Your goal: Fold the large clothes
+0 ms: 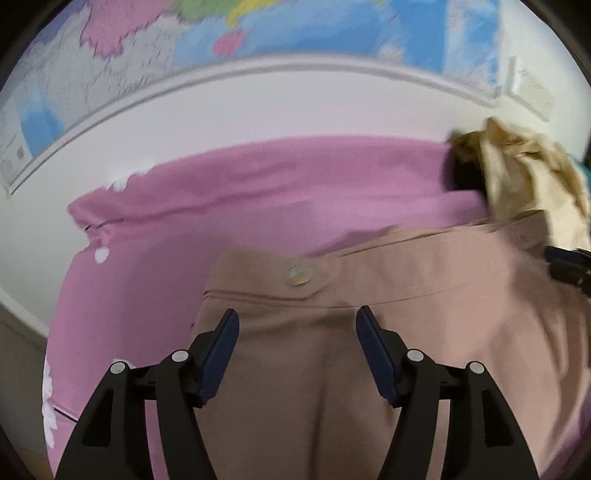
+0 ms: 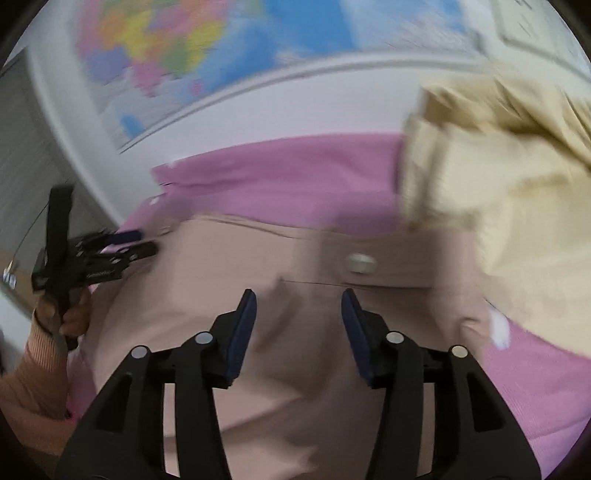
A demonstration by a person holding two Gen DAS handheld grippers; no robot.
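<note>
Tan trousers (image 1: 369, 350) with a pale waistband button (image 1: 300, 276) lie on a pink cloth (image 1: 258, 177). My left gripper (image 1: 297, 321) is open and empty just above the trousers, below the waistband. The trousers also show in the right wrist view (image 2: 221, 266), with the button (image 2: 360, 263) ahead. My right gripper (image 2: 298, 301) is open and empty over the trousers' front. The left gripper (image 2: 136, 242) shows at the trousers' left edge in the right wrist view. The right gripper's tip (image 1: 569, 266) shows at the right edge of the left wrist view.
A crumpled beige garment (image 1: 528, 184) lies at the right, next to the trousers' waistband; it fills the upper right of the right wrist view (image 2: 498, 184). A world map (image 1: 295, 33) hangs on the white wall behind. Both views are motion-blurred.
</note>
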